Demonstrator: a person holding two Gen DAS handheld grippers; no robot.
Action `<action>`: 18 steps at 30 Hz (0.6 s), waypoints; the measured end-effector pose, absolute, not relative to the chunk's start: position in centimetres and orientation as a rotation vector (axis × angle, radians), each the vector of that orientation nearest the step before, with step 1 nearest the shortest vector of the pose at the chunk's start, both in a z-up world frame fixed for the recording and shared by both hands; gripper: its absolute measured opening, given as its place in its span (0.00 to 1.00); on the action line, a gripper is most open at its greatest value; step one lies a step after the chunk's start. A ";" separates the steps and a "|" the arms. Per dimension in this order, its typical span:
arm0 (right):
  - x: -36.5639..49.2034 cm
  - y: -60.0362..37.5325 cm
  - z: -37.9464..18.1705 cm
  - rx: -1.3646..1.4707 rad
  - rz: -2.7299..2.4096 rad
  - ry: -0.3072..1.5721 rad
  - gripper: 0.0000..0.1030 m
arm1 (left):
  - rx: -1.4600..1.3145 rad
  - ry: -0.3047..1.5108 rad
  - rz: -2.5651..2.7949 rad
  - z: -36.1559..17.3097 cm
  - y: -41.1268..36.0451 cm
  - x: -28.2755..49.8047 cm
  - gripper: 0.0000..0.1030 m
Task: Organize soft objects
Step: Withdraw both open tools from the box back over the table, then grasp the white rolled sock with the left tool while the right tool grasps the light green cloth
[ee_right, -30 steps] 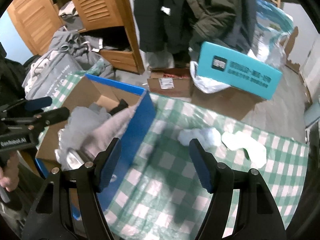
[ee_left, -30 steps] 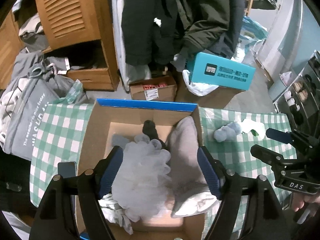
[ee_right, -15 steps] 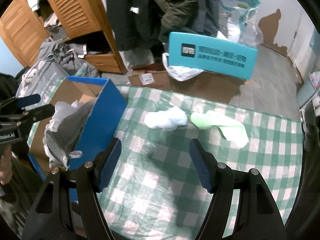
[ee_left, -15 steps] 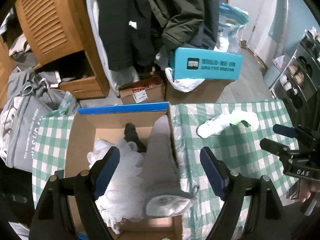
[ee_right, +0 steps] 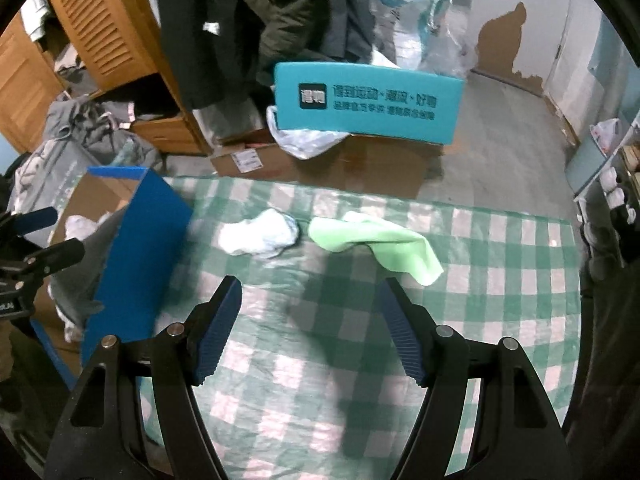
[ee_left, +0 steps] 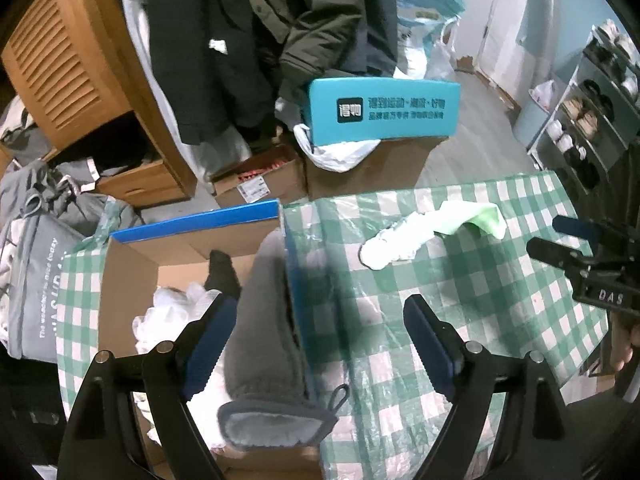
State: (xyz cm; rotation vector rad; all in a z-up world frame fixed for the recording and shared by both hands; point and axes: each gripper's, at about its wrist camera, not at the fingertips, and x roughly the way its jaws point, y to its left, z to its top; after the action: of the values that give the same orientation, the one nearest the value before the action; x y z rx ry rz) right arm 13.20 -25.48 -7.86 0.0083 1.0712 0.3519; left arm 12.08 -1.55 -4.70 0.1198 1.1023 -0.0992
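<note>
A blue-sided cardboard box [ee_left: 192, 224] [ee_right: 136, 248] stands at the left of the green-checked table [ee_right: 320, 340]. It holds a white mesh puff [ee_left: 168, 312], a black item [ee_left: 222, 270] and a grey mitt [ee_left: 268, 340] draped over its right wall. A white bundle [ee_right: 258, 236] [ee_left: 394, 242] and a light green cloth [ee_right: 376, 240] [ee_left: 468, 214] lie on the table. My left gripper [ee_left: 316, 344] is open and empty above the box's right wall. My right gripper [ee_right: 312, 328] is open and empty, short of the two cloths.
Beyond the table's far edge are cardboard boxes [ee_right: 360, 160], a teal box [ee_right: 368, 102], hanging dark coats [ee_left: 260, 40], a wooden cabinet [ee_left: 72, 72] and a grey bag [ee_left: 36, 272]. A shoe rack [ee_left: 592, 120] stands at the right.
Both grippers have shifted right. The left has moved from over the box's inside to its right wall; the white bundle and green cloth now lie centred ahead of the right gripper.
</note>
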 end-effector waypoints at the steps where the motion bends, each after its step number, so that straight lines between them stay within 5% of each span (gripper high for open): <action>1: 13.4 -25.8 -8.0 0.004 0.346 1.073 0.70 | 0.128 1.106 -0.103 -4.9 -1.9 12.2 0.84; 18: 17.7 -26.6 -13.8 -0.147 0.390 1.135 0.70 | 0.189 1.234 -0.171 -10.7 -7.0 15.2 0.84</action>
State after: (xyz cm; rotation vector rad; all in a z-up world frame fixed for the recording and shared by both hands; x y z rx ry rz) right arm 17.72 -26.65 -13.84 -0.1471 1.1352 0.3903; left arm 15.17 -6.95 -10.70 0.1888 1.2342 -0.1710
